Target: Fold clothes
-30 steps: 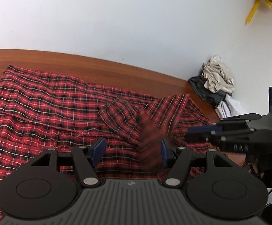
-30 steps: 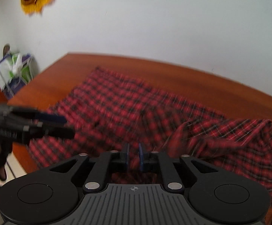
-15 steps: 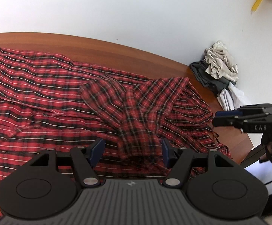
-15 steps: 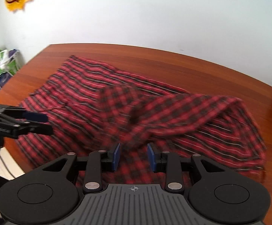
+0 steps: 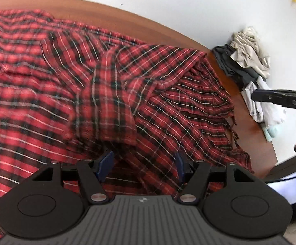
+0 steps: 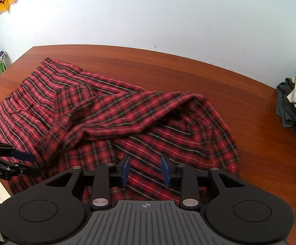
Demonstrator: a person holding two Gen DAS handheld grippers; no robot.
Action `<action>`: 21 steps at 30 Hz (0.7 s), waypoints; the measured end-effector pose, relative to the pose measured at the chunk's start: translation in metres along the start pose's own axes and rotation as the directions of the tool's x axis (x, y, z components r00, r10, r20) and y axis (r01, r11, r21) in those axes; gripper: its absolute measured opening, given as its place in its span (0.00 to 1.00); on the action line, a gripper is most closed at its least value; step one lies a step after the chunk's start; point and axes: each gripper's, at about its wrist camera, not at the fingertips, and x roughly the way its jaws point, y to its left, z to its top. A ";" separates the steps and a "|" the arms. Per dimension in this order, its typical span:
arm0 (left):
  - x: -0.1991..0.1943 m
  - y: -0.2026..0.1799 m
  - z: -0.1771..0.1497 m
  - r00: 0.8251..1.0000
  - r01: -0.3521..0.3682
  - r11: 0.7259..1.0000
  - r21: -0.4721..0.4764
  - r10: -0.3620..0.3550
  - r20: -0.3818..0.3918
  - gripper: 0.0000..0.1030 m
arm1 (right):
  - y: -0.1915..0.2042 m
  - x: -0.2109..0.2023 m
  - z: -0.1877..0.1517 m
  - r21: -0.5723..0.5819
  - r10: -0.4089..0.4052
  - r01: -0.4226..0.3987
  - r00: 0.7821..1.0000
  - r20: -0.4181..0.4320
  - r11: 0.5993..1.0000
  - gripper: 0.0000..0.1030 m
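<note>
1. Left wrist view: the left tool (image 5: 143,164) is hovering low over the red, black and white plaid woven cloth (image 5: 99,85), its blue-padded jaws standing wide apart and gripping nothing; cloth is showing in the gap beneath them, but whether the pads are touching it is hard to tell.
2. The cloth is lying spread across the reddish-brown wooden counter (image 5: 248,122), its long run stretching from the left edge of the frame toward the fringed end at the right, where tassels are hanging near the counter's edge. A folded-over flap is bunching in the middle, and that part is blurring. The cloth's left and lower portions are being cut off by the frame and hidden under the tool's black body.
3. A heap of crumpled beige, grey and white garments (image 5: 250,61) is sitting at the counter's far right corner, against the white wall. The right tool (image 5: 256,96) is poking in from the right edge, only partly showing.
4. Right wrist view: the right tool (image 6: 146,170) is holding nothing, its jaws standing partly open above the cloth's (image 6: 127,118) near edge.
5. Here the cloth is running from the far left corner toward the near right, with a raised fold ridging diagonally across it. The left tool (image 6: 23,156) is showing at the left edge, partly cut off.
6. No containers are showing in either view.
</note>
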 end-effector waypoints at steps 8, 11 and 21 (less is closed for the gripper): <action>0.021 0.000 -0.008 0.996 -0.066 0.997 -0.050 0.069 0.064 0.69 | -0.040 -0.005 -0.008 -0.001 0.000 0.000 1.000 -0.001 1.000 0.35; 0.015 0.002 -0.005 0.991 -0.051 0.997 -0.052 0.057 0.120 0.69 | -0.049 -0.009 -0.011 0.005 0.002 -0.002 1.000 0.006 1.000 0.35; -0.031 0.053 0.025 0.926 0.019 0.943 -0.332 0.110 0.363 0.69 | -0.073 -0.005 -0.015 0.016 0.008 -0.008 1.000 0.020 1.000 0.35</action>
